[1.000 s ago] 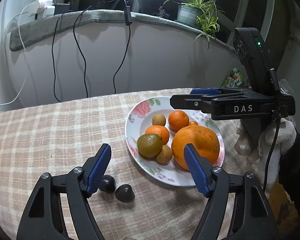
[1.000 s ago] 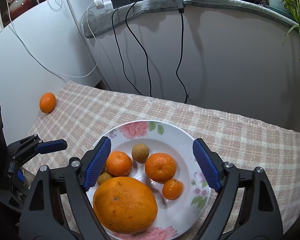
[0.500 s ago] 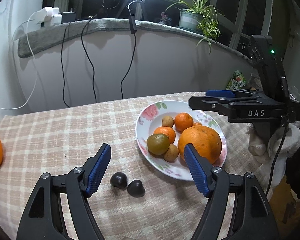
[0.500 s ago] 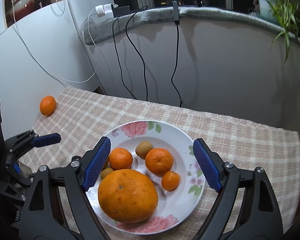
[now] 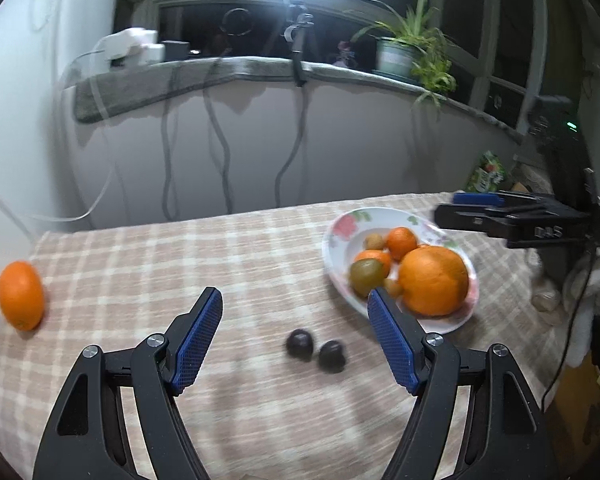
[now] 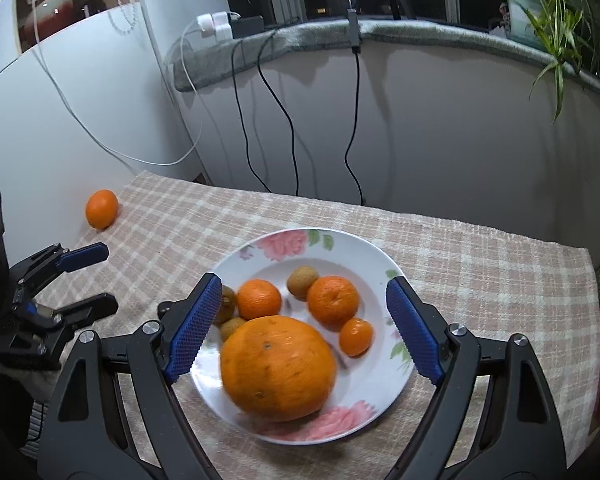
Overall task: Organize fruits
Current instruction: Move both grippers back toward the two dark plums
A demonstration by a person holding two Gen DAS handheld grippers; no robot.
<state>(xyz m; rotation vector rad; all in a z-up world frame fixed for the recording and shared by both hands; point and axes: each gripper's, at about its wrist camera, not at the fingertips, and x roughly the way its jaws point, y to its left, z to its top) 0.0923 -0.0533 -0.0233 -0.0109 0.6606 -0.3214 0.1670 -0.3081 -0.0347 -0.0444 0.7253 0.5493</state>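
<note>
Item: fruit sorting, mid-task. Left gripper (image 5: 294,338): jaws wide, nothing between them; compared with a second ago its view has swung leftward across the desk (image 5: 220,248), so the loose orange (image 5: 20,295), formerly cut off at the frame edge, now sits whole at 9 o'clock, and the flowered plate (image 5: 338,236) has slid out to 3 o'clock. Two small dark fruits (image 5: 315,350) lie touching or nearly so on the checked cloth, now centred between the left jaws, just short of the tips. Right gripper (image 6: 298,330): jaws wide, empty, hanging over the plate; its view has pulled back and up, showing more of the plate rim than before. Plate contents unchanged: large orange (image 6: 278,368) at 6 o'clock, three smaller mandarins (image 6: 332,302), several brownish small fruits (image 6: 303,278), one green-brown fruit (image 5: 365,273). Judgement: plate is mostly filled; remaining strays are the two dark fruits and the far loose orange. The left gripper's shift suggests the dark pair is next.
</note>
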